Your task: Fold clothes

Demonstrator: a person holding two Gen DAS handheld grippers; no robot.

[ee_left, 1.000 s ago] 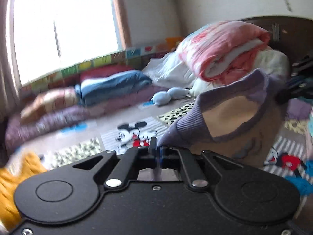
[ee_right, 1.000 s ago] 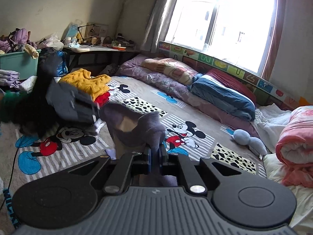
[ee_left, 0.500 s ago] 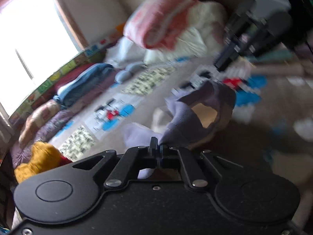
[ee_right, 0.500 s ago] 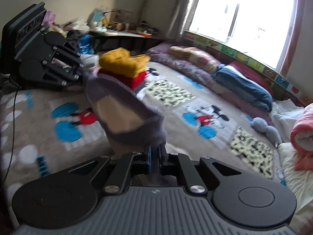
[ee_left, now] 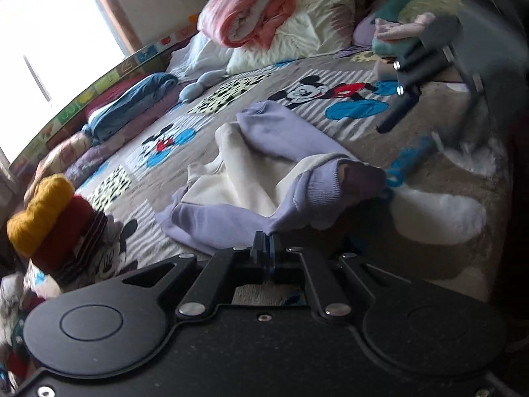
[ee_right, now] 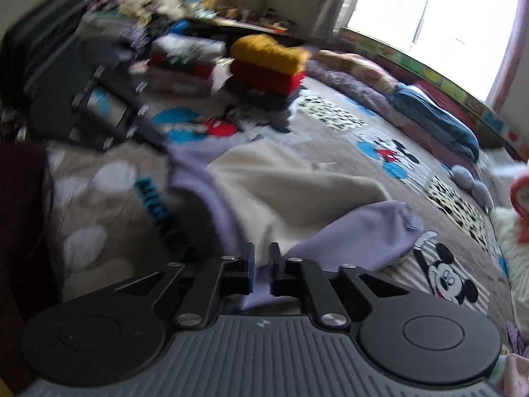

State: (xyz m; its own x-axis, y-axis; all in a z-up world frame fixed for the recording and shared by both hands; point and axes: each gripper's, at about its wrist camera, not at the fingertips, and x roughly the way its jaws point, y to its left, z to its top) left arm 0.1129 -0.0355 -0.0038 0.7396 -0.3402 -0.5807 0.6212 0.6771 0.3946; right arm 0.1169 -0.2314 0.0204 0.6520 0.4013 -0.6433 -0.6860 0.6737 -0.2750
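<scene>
Sweater (ee_left: 251, 168) now down, right tool (ee_right: 262, 258) ajar.

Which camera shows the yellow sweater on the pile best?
The right wrist view: the yellow sweater lies whole atop the red clothes, though blurred. The left wrist view shows it sharper but squeezed at the edge.

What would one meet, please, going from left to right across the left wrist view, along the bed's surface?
Stack of folded sweaters, yellow on top → lilac and cream sweatshirt, pinched by the left gripper → right gripper.
</scene>
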